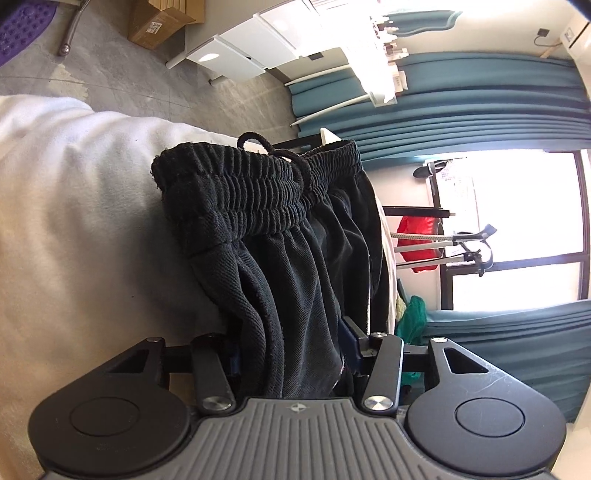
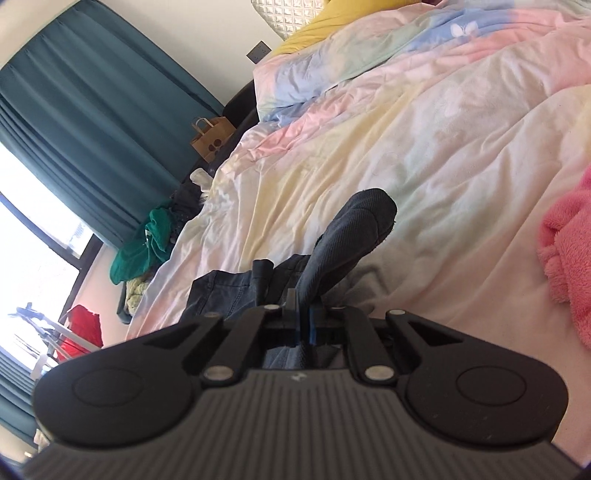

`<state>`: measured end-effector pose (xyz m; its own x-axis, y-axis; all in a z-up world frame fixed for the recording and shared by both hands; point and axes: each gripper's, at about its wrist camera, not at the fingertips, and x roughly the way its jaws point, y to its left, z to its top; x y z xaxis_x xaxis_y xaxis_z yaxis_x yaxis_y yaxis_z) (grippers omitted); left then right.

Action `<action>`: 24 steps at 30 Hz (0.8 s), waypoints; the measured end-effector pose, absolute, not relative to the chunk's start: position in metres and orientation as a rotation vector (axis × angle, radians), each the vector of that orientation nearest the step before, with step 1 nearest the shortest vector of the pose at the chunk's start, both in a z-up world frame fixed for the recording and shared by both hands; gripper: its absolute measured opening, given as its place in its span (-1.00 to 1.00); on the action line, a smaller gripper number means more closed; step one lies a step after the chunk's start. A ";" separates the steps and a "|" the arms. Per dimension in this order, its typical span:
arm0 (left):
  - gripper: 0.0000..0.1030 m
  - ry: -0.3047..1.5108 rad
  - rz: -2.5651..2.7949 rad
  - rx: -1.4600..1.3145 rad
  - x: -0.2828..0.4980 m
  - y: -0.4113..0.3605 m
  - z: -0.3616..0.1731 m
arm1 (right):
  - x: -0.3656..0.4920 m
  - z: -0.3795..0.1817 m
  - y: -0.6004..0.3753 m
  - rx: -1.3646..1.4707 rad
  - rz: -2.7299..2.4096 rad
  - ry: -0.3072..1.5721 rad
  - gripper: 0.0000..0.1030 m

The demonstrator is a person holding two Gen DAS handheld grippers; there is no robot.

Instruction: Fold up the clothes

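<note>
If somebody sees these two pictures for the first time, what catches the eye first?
In the left wrist view, black shorts with a ribbed elastic waistband fill the middle, bunched between the left hand-held gripper. In the right wrist view, the right hand-held gripper pinches dark fabric over a pastel quilt.

One pair of black shorts (image 1: 295, 236) is seen, with one drawstring (image 1: 266, 147). Two grippers are counted, a left gripper (image 1: 291, 350) and a right gripper (image 2: 301, 317). One duvet (image 2: 406, 147), one pink towel (image 2: 569, 254), one paper bag (image 2: 210, 138), one cardboard box (image 1: 162, 22) and one green garment (image 2: 144, 247) are counted.
</note>
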<state>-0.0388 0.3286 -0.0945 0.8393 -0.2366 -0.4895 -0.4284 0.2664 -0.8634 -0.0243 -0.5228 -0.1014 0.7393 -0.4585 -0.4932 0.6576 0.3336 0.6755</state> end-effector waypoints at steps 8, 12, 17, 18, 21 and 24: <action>0.15 0.682 0.153 -1.257 -0.023 0.321 -0.102 | -0.012 -0.114 -0.526 0.988 -0.763 0.333 -0.84; -0.02 0.703 0.170 -1.205 -0.021 0.318 -0.100 | -0.010 -0.120 -0.527 0.993 -0.773 0.367 -0.84; -0.78 0.734 0.210 -1.169 -0.026 0.322 -0.099 | -0.014 -0.123 -0.527 1.011 -0.786 0.349 -0.85; -0.83 0.748 0.219 -1.134 -0.026 0.322 -0.097 | -0.016 -0.123 -0.527 1.013 -0.789 0.339 -0.85; -0.84 0.698 0.223 -1.067 -0.032 0.318 -0.080 | -0.022 -0.121 -0.526 1.025 -0.799 0.323 -0.86; -0.86 0.601 0.208 -1.052 -0.043 0.314 -0.062 | -0.028 -0.118 -0.524 1.022 -0.807 0.311 -0.86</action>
<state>-0.0426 0.3139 -0.0617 0.8217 -0.1188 -0.5574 -0.4381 0.4939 -0.7511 -0.0279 -0.5241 -0.1177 0.6784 -0.4502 -0.5806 0.7233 0.2710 0.6351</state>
